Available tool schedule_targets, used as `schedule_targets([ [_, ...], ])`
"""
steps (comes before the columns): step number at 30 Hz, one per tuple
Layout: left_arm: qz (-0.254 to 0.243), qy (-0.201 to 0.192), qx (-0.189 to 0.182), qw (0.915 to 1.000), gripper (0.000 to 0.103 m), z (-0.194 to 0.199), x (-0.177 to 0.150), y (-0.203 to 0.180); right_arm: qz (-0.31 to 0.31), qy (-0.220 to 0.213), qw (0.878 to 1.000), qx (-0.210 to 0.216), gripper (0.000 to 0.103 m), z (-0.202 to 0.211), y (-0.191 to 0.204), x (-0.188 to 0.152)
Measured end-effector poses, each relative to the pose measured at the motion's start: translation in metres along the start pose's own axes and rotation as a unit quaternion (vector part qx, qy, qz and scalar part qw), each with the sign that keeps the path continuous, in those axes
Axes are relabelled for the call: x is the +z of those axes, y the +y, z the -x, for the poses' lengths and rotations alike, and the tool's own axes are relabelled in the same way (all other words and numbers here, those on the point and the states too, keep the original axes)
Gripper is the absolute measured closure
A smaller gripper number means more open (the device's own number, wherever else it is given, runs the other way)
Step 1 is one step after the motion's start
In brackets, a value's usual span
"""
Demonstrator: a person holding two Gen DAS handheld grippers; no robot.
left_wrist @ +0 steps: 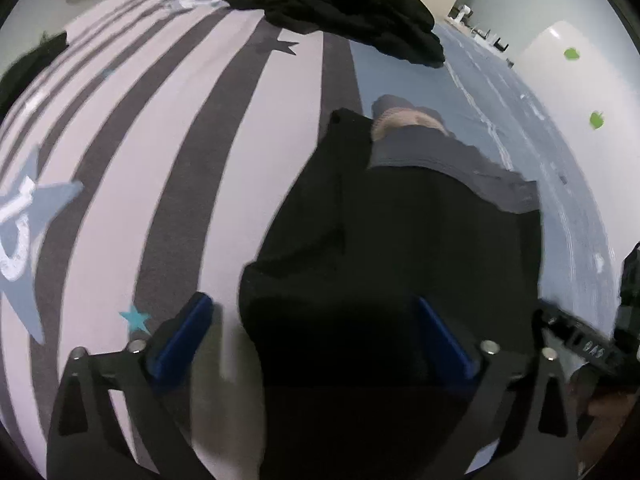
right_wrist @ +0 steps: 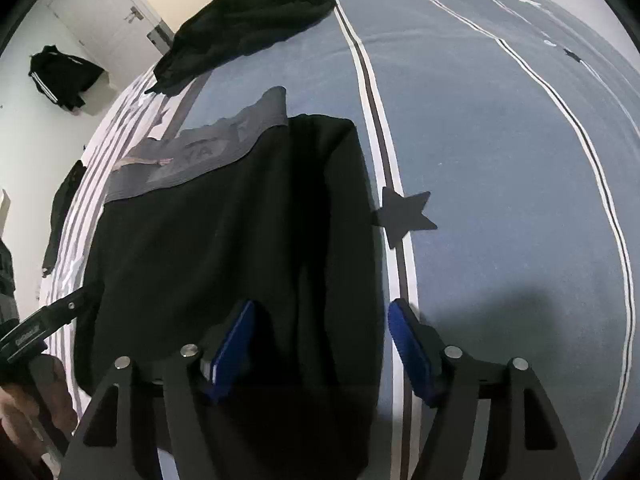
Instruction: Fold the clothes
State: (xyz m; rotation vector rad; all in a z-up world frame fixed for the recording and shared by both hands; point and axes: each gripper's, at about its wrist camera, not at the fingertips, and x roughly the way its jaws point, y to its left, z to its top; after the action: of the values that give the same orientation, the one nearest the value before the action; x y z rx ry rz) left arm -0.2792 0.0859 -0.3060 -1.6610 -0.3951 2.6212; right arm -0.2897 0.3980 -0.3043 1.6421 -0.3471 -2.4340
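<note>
Flat on the bed cover [left_wrist: 160, 120] [right_wrist: 500, 160] lies a black garment [left_wrist: 400, 240] [right_wrist: 220, 240] with a grey waistband [left_wrist: 448, 160] [right_wrist: 192, 160] at its far end. My left gripper [left_wrist: 316, 336] hangs over the garment's near left part, jaws wide open, blue pads clear of the cloth. My right gripper [right_wrist: 322, 344] stands open over the near right edge, one pad above the black cloth and the other above the striped cover. Neither one holds anything. Each wrist view catches the other gripper at its side edge.
A crumpled pile of black clothes [left_wrist: 344, 8] [right_wrist: 248, 24] sits at the far end of the bed. Another dark garment [right_wrist: 64, 208] hangs over the bed's left edge. A black jacket with white stripes [right_wrist: 64, 76] lies beyond the bed near a white door.
</note>
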Motion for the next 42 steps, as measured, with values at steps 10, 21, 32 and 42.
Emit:
schedule_targets([
  [10,0.049,0.043,-0.074,0.9951,0.001,-0.017,0.000,0.015,0.003,-0.004,1.000,0.019,0.014,-0.009,-0.014,0.003],
  [21,0.012,0.054,-0.138,0.9888,0.053,-0.015,-0.004,-0.008,-0.021,0.003,0.999,0.049,0.001,-0.019,-0.004,0.012],
  [32,-0.017,0.044,-0.131,0.9903,0.074,-0.007,-0.004,-0.018,-0.008,0.032,0.989,0.145,0.058,-0.028,0.011,0.014],
  [42,-0.016,0.007,-0.101,0.9947,0.079,0.028,0.001,-0.021,0.027,0.016,0.992,0.122,0.084,-0.007,0.027,0.016],
])
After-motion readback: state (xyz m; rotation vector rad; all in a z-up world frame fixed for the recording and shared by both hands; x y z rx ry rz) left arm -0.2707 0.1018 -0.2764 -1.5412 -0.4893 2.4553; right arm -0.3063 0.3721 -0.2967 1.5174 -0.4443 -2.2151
